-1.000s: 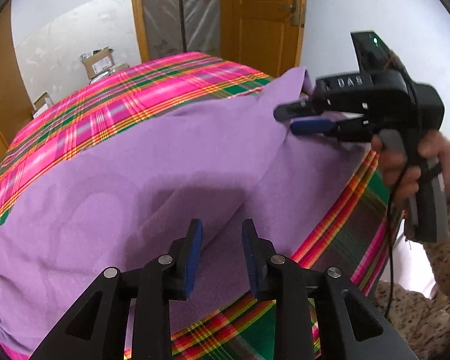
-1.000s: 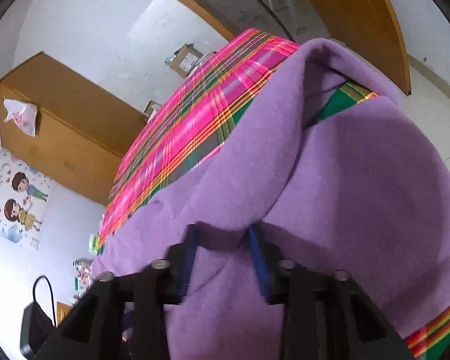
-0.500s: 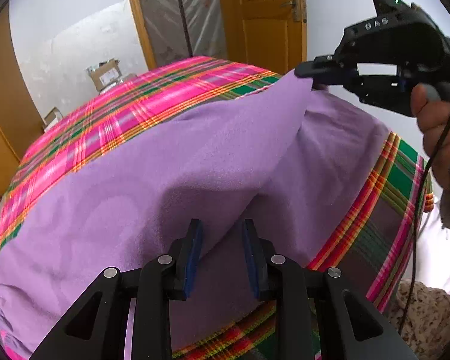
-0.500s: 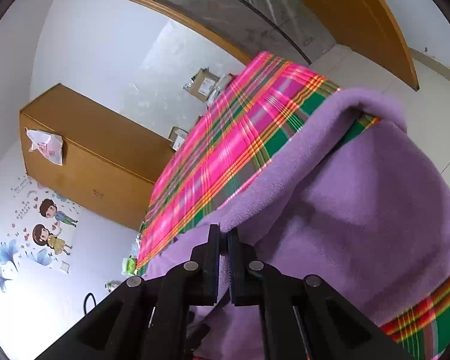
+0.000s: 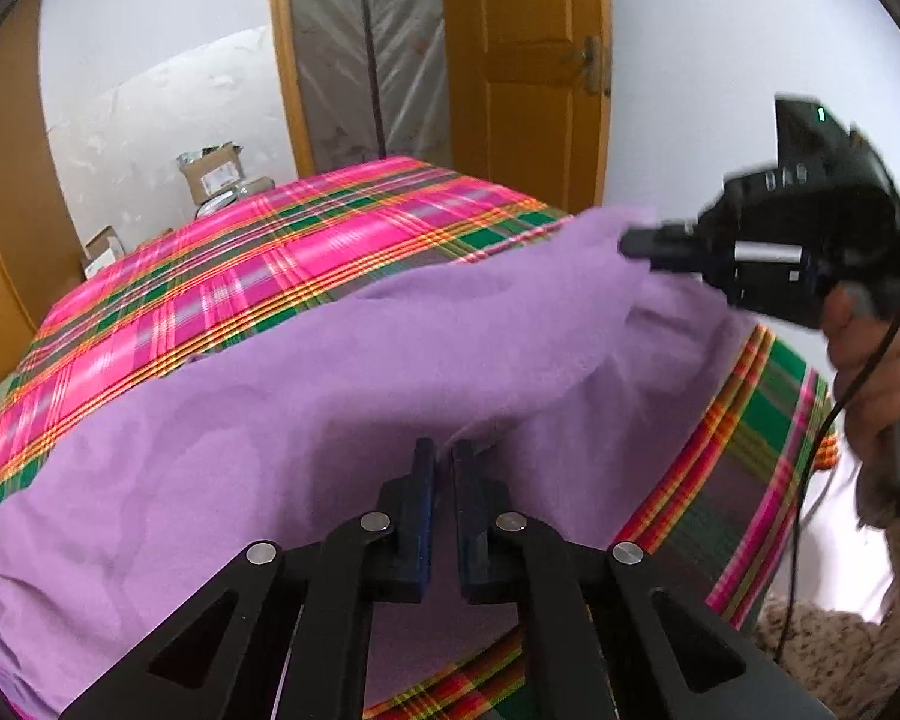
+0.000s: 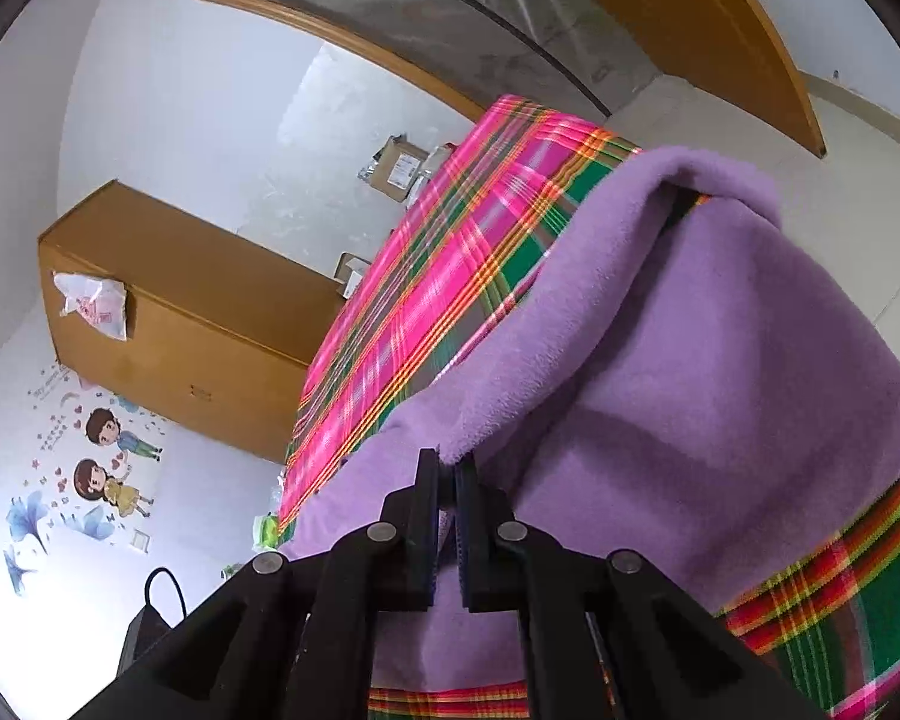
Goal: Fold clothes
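Plaid bedcover [image 5: 282, 276] under a purple garment [image 5: 342, 396], both grippers pinching its edge.

Left gripper [image 5: 443, 462], spread apart half a second ago, now has its jaws pressed onto a raised fold near the bed's near edge. Right gripper [image 6: 447, 474] stays clamped on the far corner, held up level by a hand [image 5: 876, 360] at the right; wooden door [image 5: 522, 60] behind.

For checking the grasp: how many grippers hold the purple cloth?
2. The left gripper pinches the purple fleece cloth near its front edge; the right gripper pinches a raised fold.
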A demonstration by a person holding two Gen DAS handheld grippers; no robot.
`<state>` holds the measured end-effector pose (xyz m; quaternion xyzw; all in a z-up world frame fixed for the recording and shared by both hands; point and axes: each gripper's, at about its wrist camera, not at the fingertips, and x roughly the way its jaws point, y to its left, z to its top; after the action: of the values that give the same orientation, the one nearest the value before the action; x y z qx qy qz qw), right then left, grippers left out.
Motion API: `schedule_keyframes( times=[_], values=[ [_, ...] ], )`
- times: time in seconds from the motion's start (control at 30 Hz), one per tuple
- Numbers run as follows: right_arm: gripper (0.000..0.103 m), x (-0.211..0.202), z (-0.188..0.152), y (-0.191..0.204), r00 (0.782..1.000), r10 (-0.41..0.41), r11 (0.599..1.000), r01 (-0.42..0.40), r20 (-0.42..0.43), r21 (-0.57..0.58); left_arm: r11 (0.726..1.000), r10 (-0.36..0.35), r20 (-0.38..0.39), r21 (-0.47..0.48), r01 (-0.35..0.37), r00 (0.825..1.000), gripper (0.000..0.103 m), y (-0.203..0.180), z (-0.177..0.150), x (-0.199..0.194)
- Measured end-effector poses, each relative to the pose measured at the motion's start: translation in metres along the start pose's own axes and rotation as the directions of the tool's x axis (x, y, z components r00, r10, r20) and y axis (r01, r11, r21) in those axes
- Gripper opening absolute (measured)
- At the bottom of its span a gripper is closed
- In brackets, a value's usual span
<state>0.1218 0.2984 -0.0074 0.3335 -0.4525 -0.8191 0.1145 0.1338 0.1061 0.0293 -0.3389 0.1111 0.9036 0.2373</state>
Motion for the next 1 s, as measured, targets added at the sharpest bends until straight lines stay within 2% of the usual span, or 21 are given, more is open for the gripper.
schedule_keyframes(
  times=[0.1, 0.23, 0.4, 0.53, 0.67, 0.77, 0.9, 1.0],
  values=[
    [0.005, -0.002, -0.001, -0.003, 1.0, 0.01, 1.0, -0.01, 0.006, 0.008, 1.0, -0.022, 0.02, 0.007, 0.022, 1.0, 0.008, -0.002, 0.002, -0.002],
    [0.005, -0.006, 0.0, 0.0, 1.0, 0.027, 0.999, -0.027, 0.013, 0.019, 0.999, -0.029, 0.013, 0.026, 0.029, 1.0, 0.027, -0.011, -0.001, 0.0],
    [0.005, -0.006, 0.004, 0.009, 0.999, 0.03, 1.0, -0.03, 0.015, 0.006, 0.996, 0.007, -0.011, 0.09, -0.006, 1.0, 0.028, -0.025, -0.003, 0.008],
    [0.005, -0.009, 0.004, 0.008, 0.999, 0.035, 0.999, -0.035, 0.007, 0.01, 0.982, 0.109, -0.013, 0.155, -0.105, 0.994, 0.028, -0.039, -0.002, 0.019],
    [0.005, -0.01, 0.004, 0.005, 0.999, 0.046, 0.999, -0.046, -0.002, 0.024, 0.966, 0.155, -0.024, 0.211, -0.147, 0.988, 0.028, -0.05, -0.002, 0.031],
    [0.005, -0.011, 0.003, 0.003, 0.999, 0.049, 0.998, -0.048, -0.007, 0.03, 0.968, 0.163, -0.042, 0.199, -0.152, 0.986, 0.028, -0.048, -0.001, 0.038],
    [0.005, -0.013, 0.004, 0.0, 0.998, 0.06, 0.997, -0.06, -0.007, 0.044, 0.978, 0.134, -0.045, 0.17, -0.124, 0.99, 0.028, -0.044, 0.002, 0.038],
    [0.005, -0.014, 0.005, 0.002, 0.998, 0.059, 0.998, -0.059, -0.001, 0.032, 0.983, 0.07, -0.011, 0.172, -0.067, 0.997, 0.028, -0.046, 0.001, 0.029]
  ],
)
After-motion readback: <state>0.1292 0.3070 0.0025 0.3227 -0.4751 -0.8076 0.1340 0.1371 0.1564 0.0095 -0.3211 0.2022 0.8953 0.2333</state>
